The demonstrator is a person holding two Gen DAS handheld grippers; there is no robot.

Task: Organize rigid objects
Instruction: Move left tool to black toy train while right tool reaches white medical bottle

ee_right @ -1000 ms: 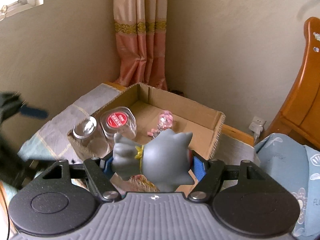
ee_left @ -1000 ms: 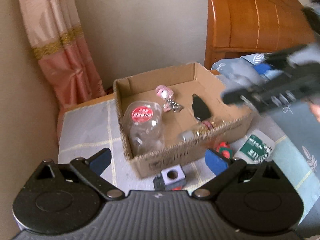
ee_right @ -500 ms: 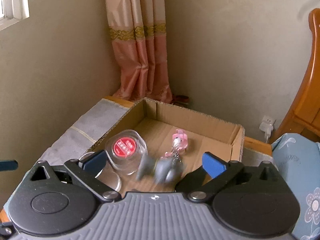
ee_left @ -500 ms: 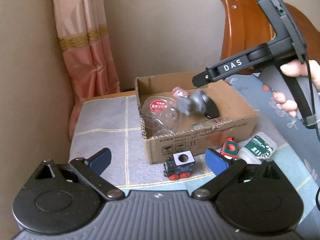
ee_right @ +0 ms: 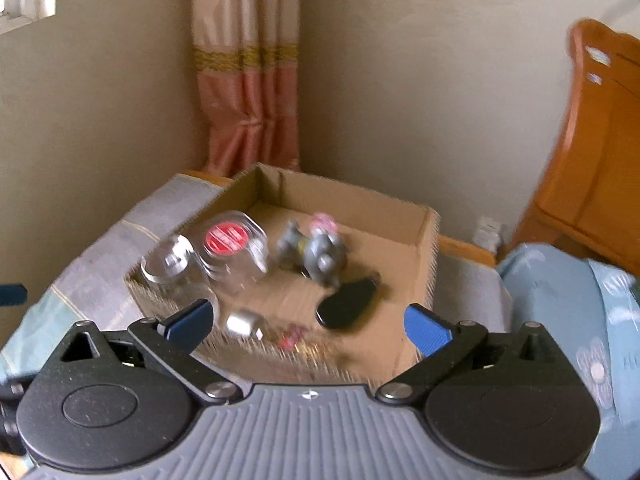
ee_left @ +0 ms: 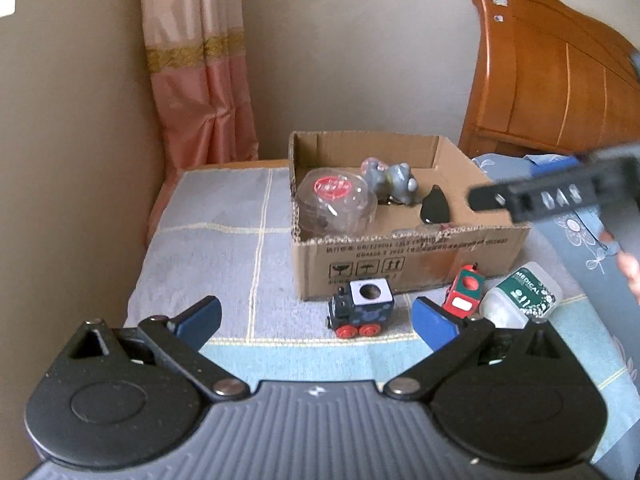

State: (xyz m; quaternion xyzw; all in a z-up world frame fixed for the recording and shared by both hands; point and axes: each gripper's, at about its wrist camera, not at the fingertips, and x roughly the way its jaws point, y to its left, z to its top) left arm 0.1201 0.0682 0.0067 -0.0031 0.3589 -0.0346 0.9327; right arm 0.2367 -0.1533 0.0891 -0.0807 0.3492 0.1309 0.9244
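Observation:
A cardboard box [ee_left: 404, 258] [ee_right: 424, 256] stands on the cloth-covered table. Inside it lie a grey animal figure [ee_left: 394, 182] [ee_right: 322, 254], a clear jar with a red lid [ee_left: 334, 202] [ee_right: 230, 246], a black flat object [ee_left: 434, 206] [ee_right: 348, 308] and a pink keychain toy [ee_right: 325, 222]. In front of the box sit a dark blue toy train [ee_left: 362, 308], a red toy [ee_left: 466, 290] and a white medical bottle [ee_left: 520, 300]. My left gripper [ee_left: 316, 320] is open above the near table, just short of the train. My right gripper [ee_right: 308, 322] is open over the box's near side with nothing between its fingers.
A pink curtain [ee_left: 200, 72] hangs in the corner behind the table. A wooden headboard [ee_left: 552, 76] and blue bedding [ee_right: 560, 300] lie to the right. The right gripper's body [ee_left: 552, 196] and a hand cross the left wrist view at the right edge.
My right gripper opened and let go of the grey figure, which dropped into the box beside the jar. Both grippers drew back from the box.

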